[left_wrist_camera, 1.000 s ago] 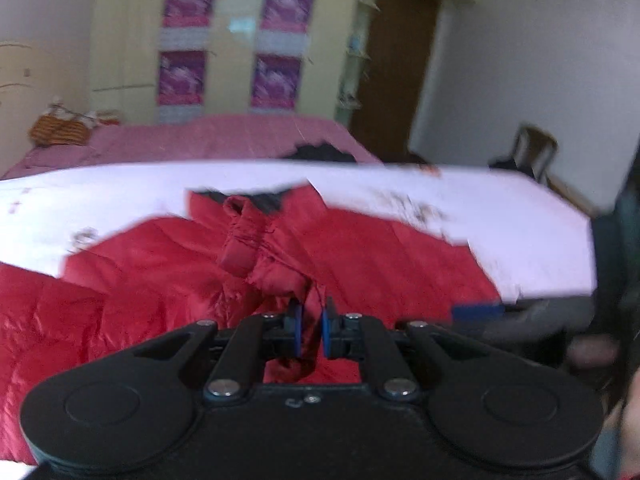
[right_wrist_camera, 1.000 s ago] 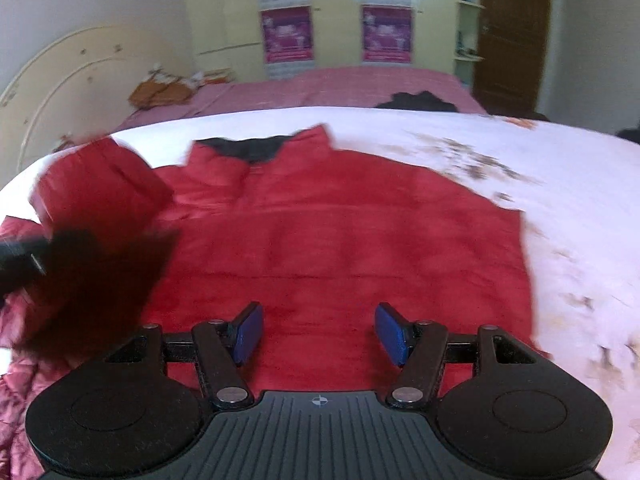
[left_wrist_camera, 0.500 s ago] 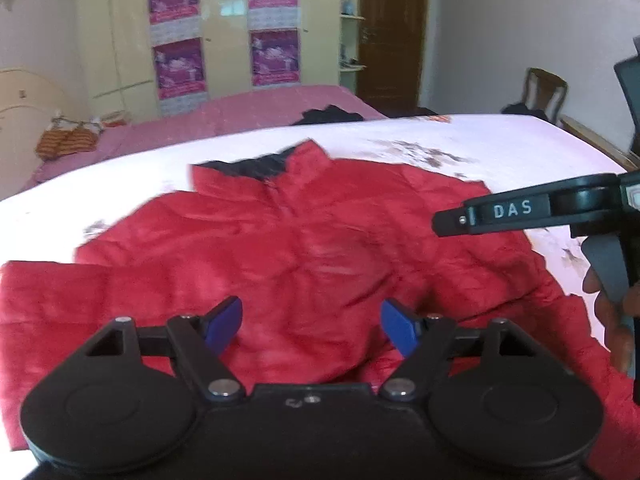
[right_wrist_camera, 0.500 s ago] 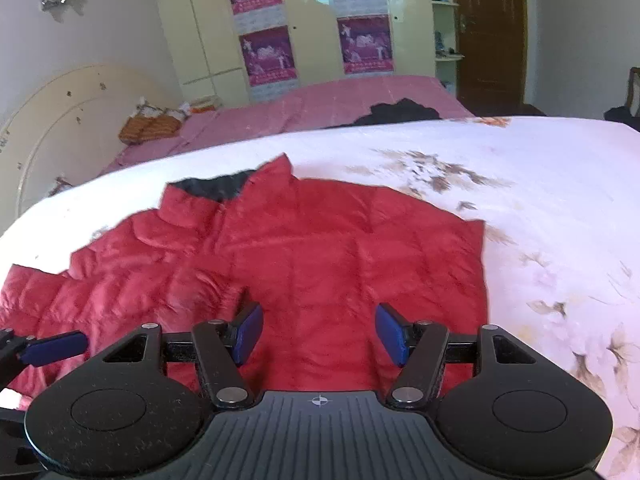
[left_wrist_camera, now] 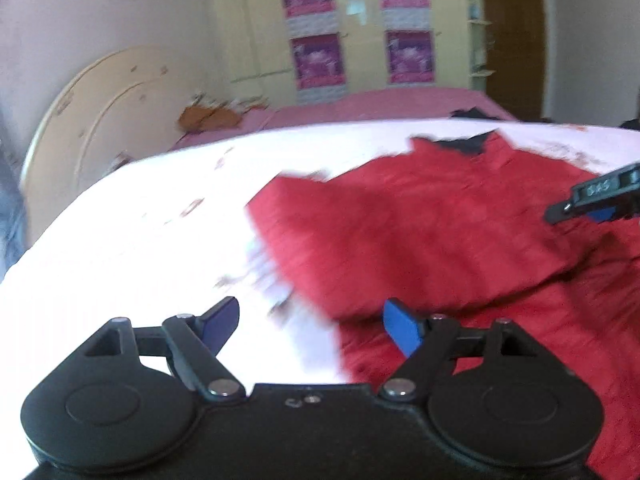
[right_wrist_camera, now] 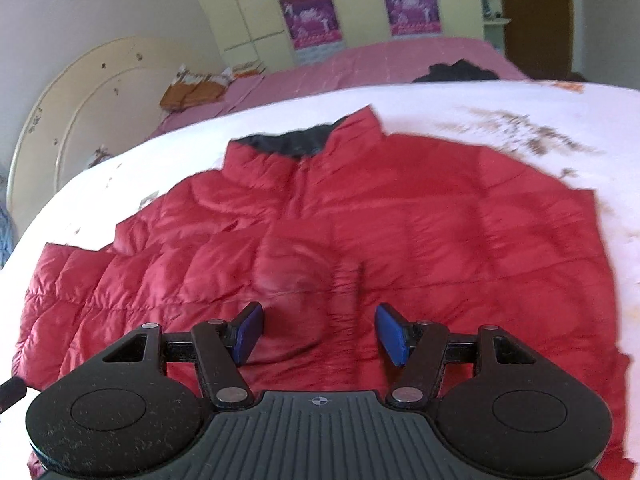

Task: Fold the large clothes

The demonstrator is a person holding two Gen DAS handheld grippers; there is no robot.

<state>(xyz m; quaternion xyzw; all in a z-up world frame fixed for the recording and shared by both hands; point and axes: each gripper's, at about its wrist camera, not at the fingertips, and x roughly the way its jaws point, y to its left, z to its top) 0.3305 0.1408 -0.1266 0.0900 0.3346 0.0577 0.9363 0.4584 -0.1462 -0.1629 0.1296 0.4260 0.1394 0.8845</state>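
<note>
A red padded jacket (right_wrist_camera: 360, 232) with a dark collar lining (right_wrist_camera: 292, 142) lies front-up on the white flowered sheet (right_wrist_camera: 500, 104), its left sleeve (right_wrist_camera: 80, 292) stretched out to the side. My right gripper (right_wrist_camera: 320, 330) hovers open over the jacket's lower middle, with nothing between its blue pads. In the left wrist view the jacket (left_wrist_camera: 440, 232) fills the right half. My left gripper (left_wrist_camera: 310, 322) hangs over the jacket's left edge and the bare sheet (left_wrist_camera: 140, 240), jaws opening and empty. The right gripper's finger (left_wrist_camera: 592, 200) shows at the right edge.
Beyond the white bed lies a pink bed (right_wrist_camera: 360, 64) with a dark garment (right_wrist_camera: 456, 72) and an orange basket (right_wrist_camera: 192, 92). A cream headboard (right_wrist_camera: 80, 92) stands at the left. A wardrobe with purple posters (right_wrist_camera: 312, 16) and a brown door (right_wrist_camera: 536, 16) line the back wall.
The left gripper let go of the bunched red fabric, opened wide and swung left to the jacket's edge. The sleeve now lies spread out. The right gripper stayed open and shifted a little.
</note>
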